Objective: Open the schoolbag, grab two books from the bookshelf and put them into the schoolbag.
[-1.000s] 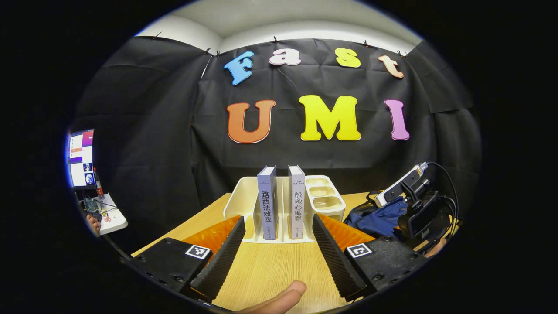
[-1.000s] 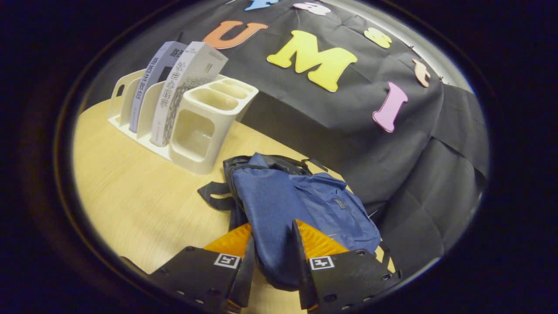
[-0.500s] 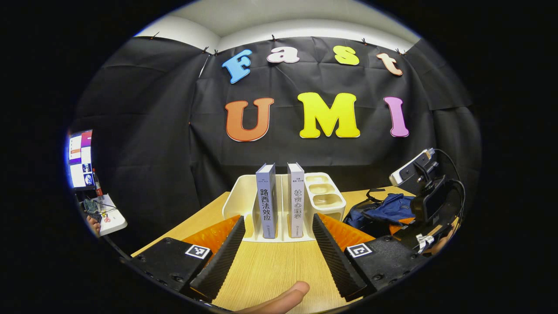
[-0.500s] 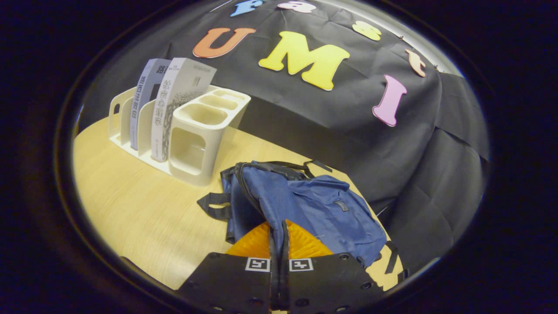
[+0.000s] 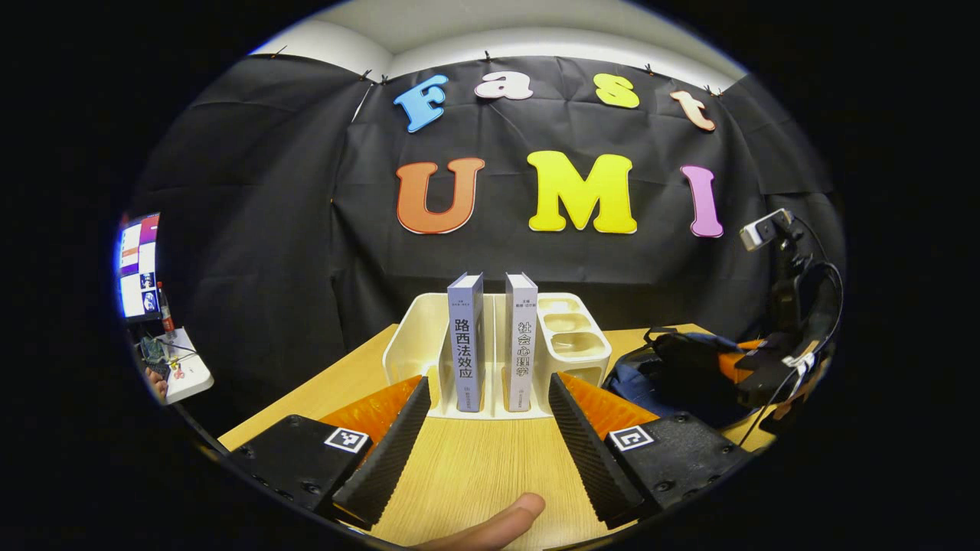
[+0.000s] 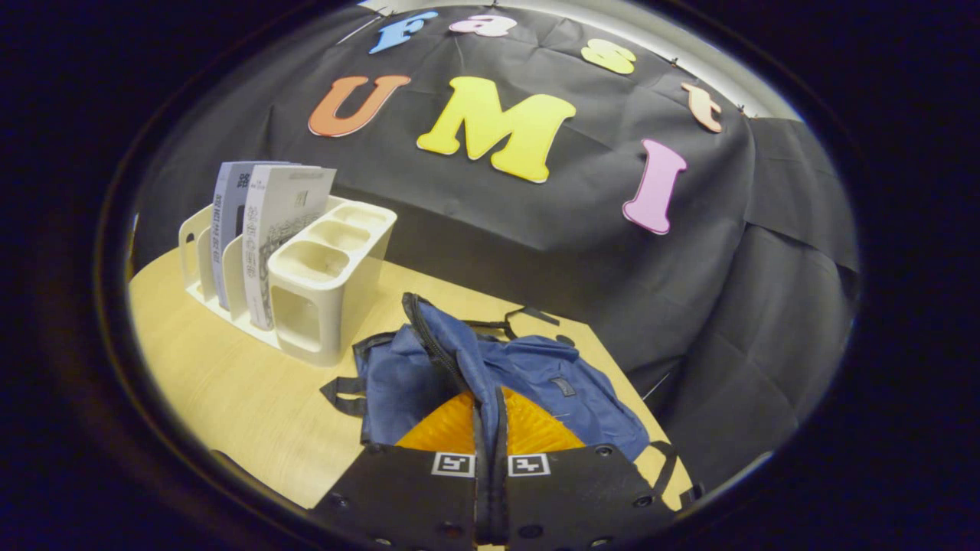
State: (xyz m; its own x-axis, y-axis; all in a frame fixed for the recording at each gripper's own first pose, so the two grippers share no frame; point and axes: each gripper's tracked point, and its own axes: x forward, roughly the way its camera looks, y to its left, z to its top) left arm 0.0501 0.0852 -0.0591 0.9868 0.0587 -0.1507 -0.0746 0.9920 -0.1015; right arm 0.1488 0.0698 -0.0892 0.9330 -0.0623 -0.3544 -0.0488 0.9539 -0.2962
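Note:
The blue schoolbag [image 6: 551, 375] lies on the wooden table [image 6: 230, 383], right of the white bookshelf rack [image 6: 321, 283]. My right gripper [image 6: 488, 394] is shut on the bag's upper flap along the zipper edge and holds it raised. Two books stand upright in the rack: a purple-grey one [image 5: 465, 344] and a white one [image 5: 521, 340]. My left gripper [image 5: 488, 383] hovers open in front of both books, with nothing between its fingers. In the left gripper view the bag [image 5: 666, 375] sits at the right, with the right gripper [image 5: 766, 360] over it.
A thumb [image 5: 494, 526] shows at the bottom of the left gripper view. A lit monitor [image 5: 138, 264] and a small white side table [image 5: 184, 373] stand far left. The rack's cup compartments [image 5: 570, 337] are beside the white book. Black cloth walls close the table's far side.
My right gripper closed on the bag's flap and pulled it upward, opening the bag. The left gripper stayed open before the books, shifting only slightly.

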